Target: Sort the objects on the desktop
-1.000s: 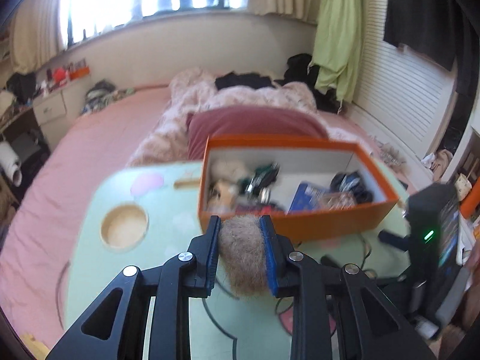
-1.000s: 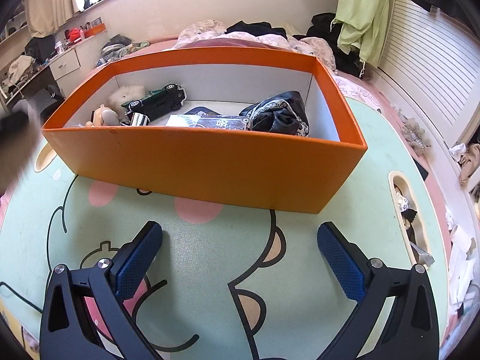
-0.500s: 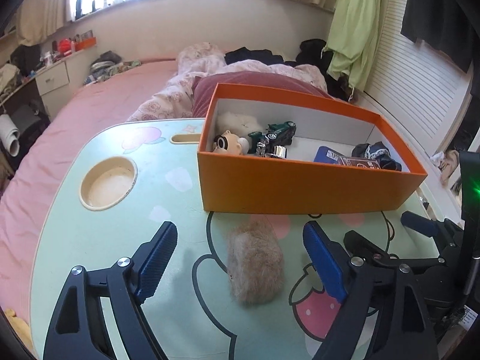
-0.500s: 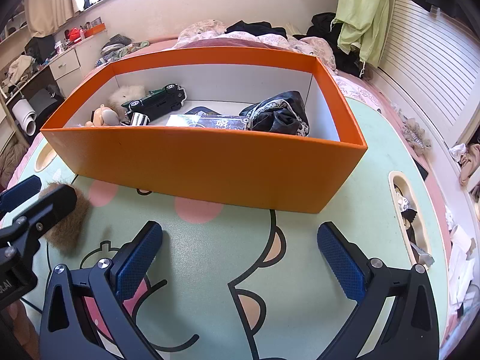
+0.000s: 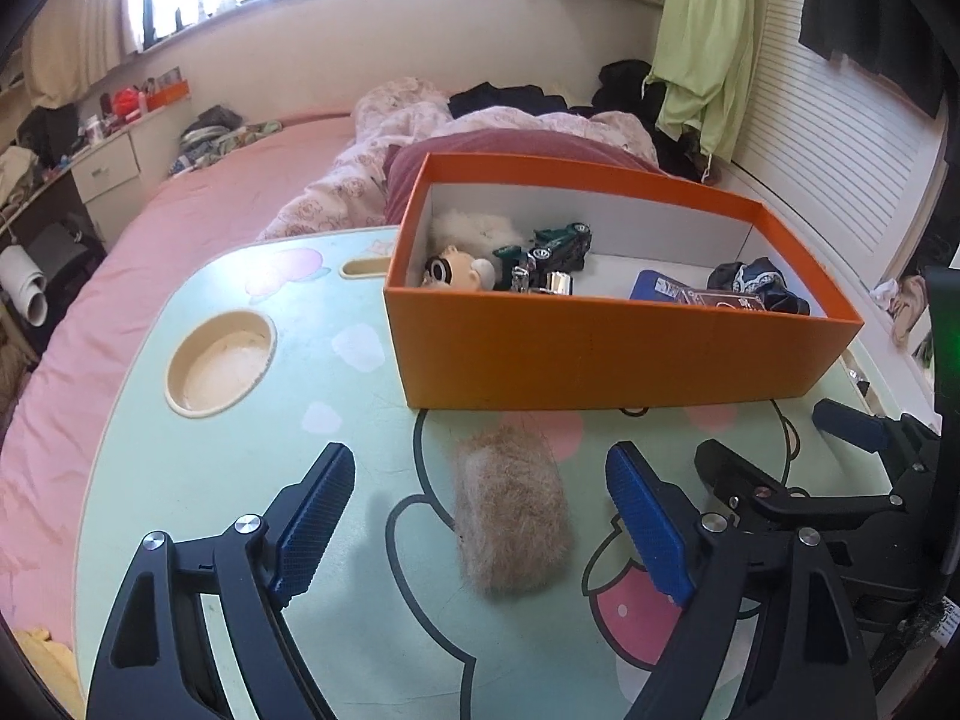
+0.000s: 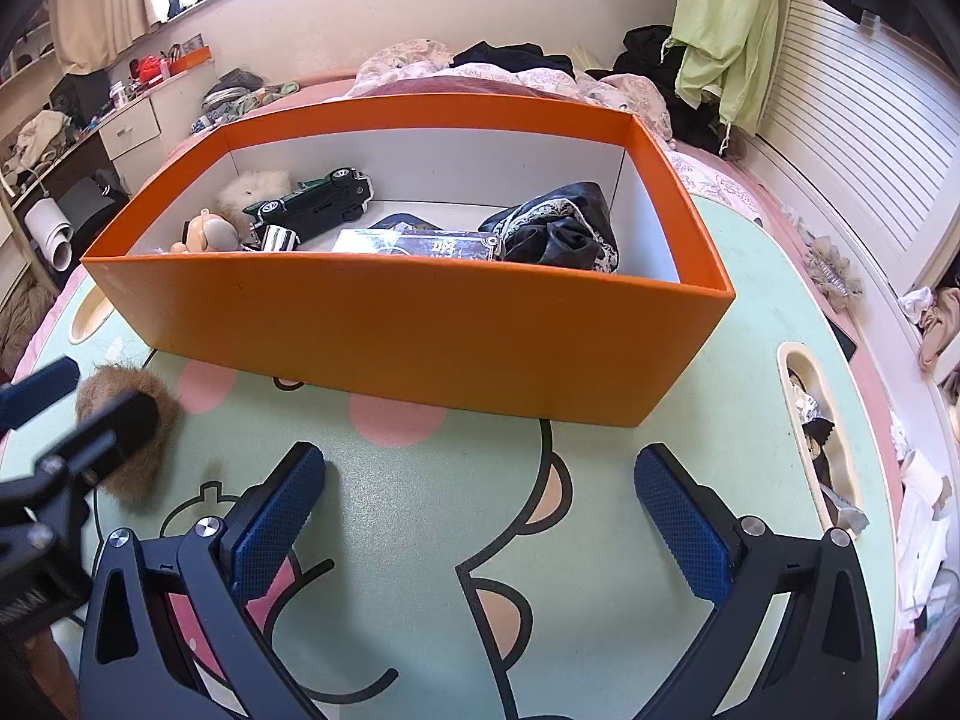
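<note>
Handling: the furry brown pouch (image 5: 510, 516) is judged light, soft and compressible; best pinched across its narrow middle
Look: tan, shaggy, oblong
Place: lying on the green table (image 5: 240, 456), just before the orange box (image 5: 600, 354)
Left gripper (image 5: 480, 516): spread wide, pouch between but untouched
Right gripper (image 6: 480, 510): spread wide, nothing held
</note>
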`<state>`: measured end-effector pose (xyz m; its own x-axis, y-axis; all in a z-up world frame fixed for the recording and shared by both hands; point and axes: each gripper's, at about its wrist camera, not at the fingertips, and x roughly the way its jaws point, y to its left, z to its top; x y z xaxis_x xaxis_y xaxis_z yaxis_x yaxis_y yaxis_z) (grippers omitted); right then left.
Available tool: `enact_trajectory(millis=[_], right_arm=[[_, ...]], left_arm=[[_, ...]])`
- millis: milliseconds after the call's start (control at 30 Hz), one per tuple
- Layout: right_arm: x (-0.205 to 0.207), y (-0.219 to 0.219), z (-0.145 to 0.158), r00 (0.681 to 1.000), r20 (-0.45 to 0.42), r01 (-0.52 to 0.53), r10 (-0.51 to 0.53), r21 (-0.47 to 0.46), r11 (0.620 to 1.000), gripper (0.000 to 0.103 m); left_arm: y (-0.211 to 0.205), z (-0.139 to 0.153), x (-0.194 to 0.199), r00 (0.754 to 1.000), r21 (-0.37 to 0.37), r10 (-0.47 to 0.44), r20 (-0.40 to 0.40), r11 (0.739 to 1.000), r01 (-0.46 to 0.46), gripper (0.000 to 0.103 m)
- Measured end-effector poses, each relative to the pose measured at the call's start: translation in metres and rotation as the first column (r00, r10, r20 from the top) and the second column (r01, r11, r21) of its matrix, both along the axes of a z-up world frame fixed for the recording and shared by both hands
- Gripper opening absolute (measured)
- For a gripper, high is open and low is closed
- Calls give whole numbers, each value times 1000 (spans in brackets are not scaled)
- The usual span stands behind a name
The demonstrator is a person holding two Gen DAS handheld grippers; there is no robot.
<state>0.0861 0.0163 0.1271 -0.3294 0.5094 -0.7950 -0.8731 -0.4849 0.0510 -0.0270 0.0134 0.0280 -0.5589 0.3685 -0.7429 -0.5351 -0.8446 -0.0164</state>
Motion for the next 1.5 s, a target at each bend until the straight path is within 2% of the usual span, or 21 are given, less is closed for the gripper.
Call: enact_trajectory(millis=[1500], right_arm=[[2,1,-1,1000,0,8,-8,1,1000,103]], left_arm=[[-3,-2,0,1000,0,-22,6,1000,22,86]])
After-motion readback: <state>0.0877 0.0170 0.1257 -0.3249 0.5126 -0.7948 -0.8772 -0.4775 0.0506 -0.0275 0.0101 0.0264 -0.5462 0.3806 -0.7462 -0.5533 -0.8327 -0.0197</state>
